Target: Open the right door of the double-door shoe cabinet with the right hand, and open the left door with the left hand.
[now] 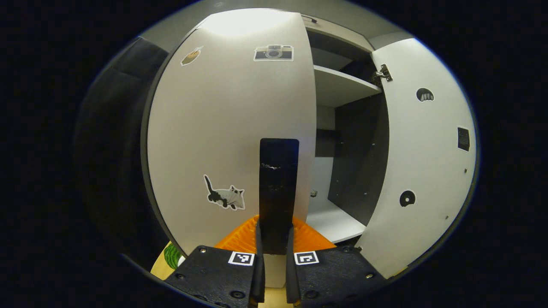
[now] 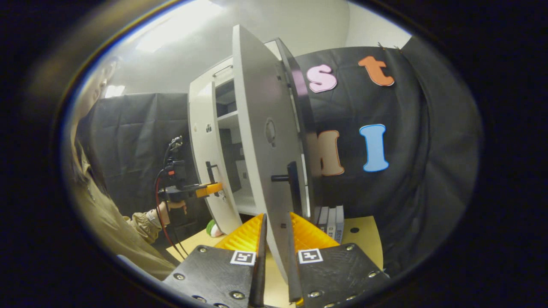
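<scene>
The shoe cabinet (image 2: 222, 141) stands on the counter (image 2: 359, 239) with both of its doors swung out. In the left gripper view, your left tongs (image 1: 274, 239) are pinching the dark upright handle (image 1: 278, 188) of the left door (image 1: 231, 137): the handle rises at 12 o'clock from between the fingers, both of which press on its lower end. That door fills the middle of the view, with a cat sticker (image 1: 225, 197) at 10 o'clock from the tongs, a camera sticker (image 1: 273, 52) high at 12 o'clock and a small sticker (image 1: 191, 56) near the top at 11 o'clock. At 1 to 2 o'clock you look past the door's edge into the cabinet, where a white shelf (image 1: 342, 87) shows, and the right door (image 1: 424, 154) stands wide at 2 o'clock, its inner face and a hinge (image 1: 382, 73) turned to you. In the right gripper view, your right tongs (image 2: 276, 252) straddle the bottom edge of the right door, seen nearly edge-on and running up to 12 o'clock; the fingers sit narrowly apart on either side of the panel, but you cannot tell whether both press on it. Its dark handle (image 2: 291, 179) juts out just above the tongs at 12 o'clock. At 10 o'clock, farther off, your hand (image 2: 171, 207) holds the left tongs against the left door's handle.
</scene>
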Action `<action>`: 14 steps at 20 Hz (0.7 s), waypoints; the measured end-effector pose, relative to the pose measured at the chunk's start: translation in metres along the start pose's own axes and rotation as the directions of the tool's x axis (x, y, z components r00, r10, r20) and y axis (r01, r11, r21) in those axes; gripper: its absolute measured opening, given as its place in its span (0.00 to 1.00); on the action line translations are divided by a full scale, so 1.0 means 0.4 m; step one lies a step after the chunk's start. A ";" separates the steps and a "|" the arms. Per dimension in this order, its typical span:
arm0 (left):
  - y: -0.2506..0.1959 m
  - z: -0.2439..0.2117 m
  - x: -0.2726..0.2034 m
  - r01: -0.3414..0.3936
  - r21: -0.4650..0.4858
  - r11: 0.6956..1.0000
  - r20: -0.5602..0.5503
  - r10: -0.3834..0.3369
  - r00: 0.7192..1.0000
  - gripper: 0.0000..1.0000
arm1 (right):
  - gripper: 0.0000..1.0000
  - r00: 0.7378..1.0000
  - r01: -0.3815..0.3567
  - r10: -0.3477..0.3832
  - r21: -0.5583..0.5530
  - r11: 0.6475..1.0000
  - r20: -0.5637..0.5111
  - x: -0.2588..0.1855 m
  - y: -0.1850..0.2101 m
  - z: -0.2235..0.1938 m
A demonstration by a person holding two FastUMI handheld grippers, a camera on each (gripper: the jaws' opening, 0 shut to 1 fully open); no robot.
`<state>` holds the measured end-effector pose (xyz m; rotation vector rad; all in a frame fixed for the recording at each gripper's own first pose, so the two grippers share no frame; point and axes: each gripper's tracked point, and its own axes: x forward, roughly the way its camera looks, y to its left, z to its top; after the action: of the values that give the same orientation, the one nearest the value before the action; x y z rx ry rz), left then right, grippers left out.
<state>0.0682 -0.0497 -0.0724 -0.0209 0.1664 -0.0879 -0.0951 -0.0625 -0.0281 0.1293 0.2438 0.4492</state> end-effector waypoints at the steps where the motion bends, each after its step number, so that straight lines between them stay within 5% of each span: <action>1: 0.002 -0.001 -0.004 0.003 -0.002 1.000 -0.001 -0.003 1.000 0.19 | 0.22 1.000 0.000 0.000 -0.004 1.000 -0.007 0.003 0.011 -0.005; 14: 0.031 -0.007 -0.041 0.002 -0.018 1.000 -0.003 -0.002 1.000 0.19 | 0.22 0.998 -0.043 0.043 0.005 0.999 -0.047 0.025 0.123 -0.043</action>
<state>0.0526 -0.0361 -0.0726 -0.0390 0.1702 -0.0886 -0.1112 -0.0130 -0.0379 0.1282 0.2889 0.4952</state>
